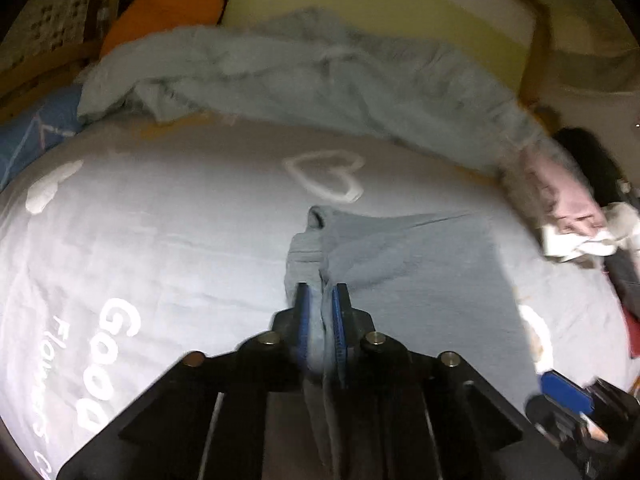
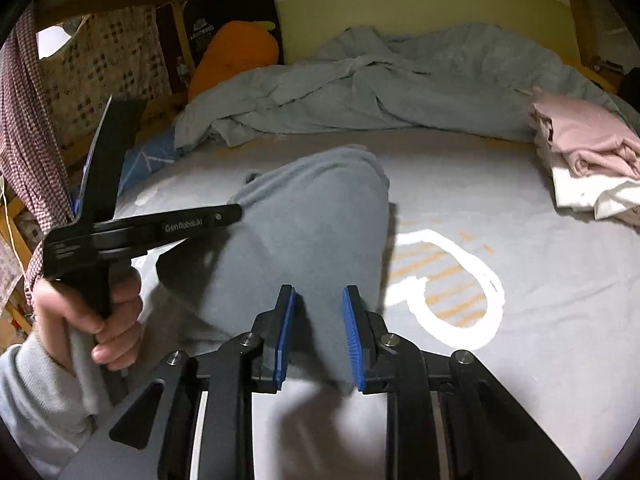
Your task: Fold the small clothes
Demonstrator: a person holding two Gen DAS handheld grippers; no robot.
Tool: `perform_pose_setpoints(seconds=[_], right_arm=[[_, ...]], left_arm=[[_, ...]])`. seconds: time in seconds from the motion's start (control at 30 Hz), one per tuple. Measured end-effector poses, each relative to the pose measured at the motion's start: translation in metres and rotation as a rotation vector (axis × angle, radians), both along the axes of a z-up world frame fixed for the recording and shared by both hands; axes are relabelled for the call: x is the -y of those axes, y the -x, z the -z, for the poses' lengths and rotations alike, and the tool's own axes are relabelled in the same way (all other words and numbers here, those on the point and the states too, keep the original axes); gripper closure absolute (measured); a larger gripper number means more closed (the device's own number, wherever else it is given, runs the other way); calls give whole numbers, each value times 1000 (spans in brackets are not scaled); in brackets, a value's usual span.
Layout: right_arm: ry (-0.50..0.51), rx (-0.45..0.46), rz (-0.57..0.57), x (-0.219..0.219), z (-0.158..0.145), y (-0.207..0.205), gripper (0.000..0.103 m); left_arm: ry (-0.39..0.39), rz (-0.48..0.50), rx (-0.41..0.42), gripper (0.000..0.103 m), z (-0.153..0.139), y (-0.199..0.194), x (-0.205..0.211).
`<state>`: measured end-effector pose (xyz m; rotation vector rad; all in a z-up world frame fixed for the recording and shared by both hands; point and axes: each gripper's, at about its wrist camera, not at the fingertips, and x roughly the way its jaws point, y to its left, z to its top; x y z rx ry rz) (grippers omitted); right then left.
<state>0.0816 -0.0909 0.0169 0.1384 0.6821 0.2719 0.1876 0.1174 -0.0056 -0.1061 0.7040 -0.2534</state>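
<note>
A small grey-blue garment (image 1: 404, 256) lies on the light bedsheet (image 1: 168, 232). My left gripper (image 1: 322, 292) is shut on a bunched edge of it, and cloth runs back between the blue pads (image 1: 303, 312). In the right wrist view the same garment (image 2: 312, 216) humps up in front of my right gripper (image 2: 319, 296), which is open with its blue pads (image 2: 285, 332) apart above the cloth. The left gripper's black body (image 2: 132, 232) and the hand holding it show at the left of that view.
A crumpled blue-grey blanket (image 2: 384, 84) lies across the far side of the bed. A pile of pink and white clothes (image 2: 580, 152) sits at the right. An orange carrot plush (image 2: 232, 56) leans on the headboard. The sheet carries white printed hearts (image 2: 452, 280) and lettering (image 1: 104, 360).
</note>
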Motion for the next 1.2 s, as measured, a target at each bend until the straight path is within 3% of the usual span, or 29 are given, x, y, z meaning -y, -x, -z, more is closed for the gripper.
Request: perform_pose_setpoints(seconds=[0.03,0.07,0.13,0.17,0.2,0.27,0.33,0.43,0.5,0.6,0.67,0.73,0.77,0.8,0.9,1.07,1.2], right_arm=[[-11,1,4,2,-1,0,79],[-25,2,14,5,-4,-2,77],[-35,3,28,7,-7,-5,73],[-41,2,32,7,-8,-8,62],[-49,2,36,7,-9,-10,53],[-72,-4,40,8,-9,-15,52],[-99,-26,40,8,-7,-21,51],[-193,-72,30,13,2,-31,42],[-272,-110,23,19,12,-40,33],[-345,-161,30,26,27,-55,30],[-443,-222,13,34,43,-68,30],[-480,-240,15,37,50,-75,30],[-479,-235,-3,36,48,-77,37],[-471,-239,-18,34,48,-78,54],[-446,-187,-43,33,38,-72,66],[-410,-24,-22,60,-13,-53,67],[-382,135,71,116,-71,-46,67]], left_arm=[[4,14,21,81,-4,9,0],[13,22,20,61,-9,18,-1],[98,31,-5,38,-11,31,-11],[147,40,-26,34,-8,34,-16],[192,51,-52,34,-6,36,-20],[288,95,-122,34,4,35,-26],[332,101,-195,34,17,34,-25],[434,122,-294,33,38,32,-26],[454,137,-287,31,40,31,-24],[480,152,-290,33,41,24,-19],[465,163,-279,56,42,18,-14],[463,181,-271,69,42,15,-12],[464,177,-266,74,41,16,-13],[463,173,-256,76,38,17,-15],[404,193,-184,79,16,26,-5],[330,297,-37,79,-40,30,40],[290,425,95,79,-100,8,116]])
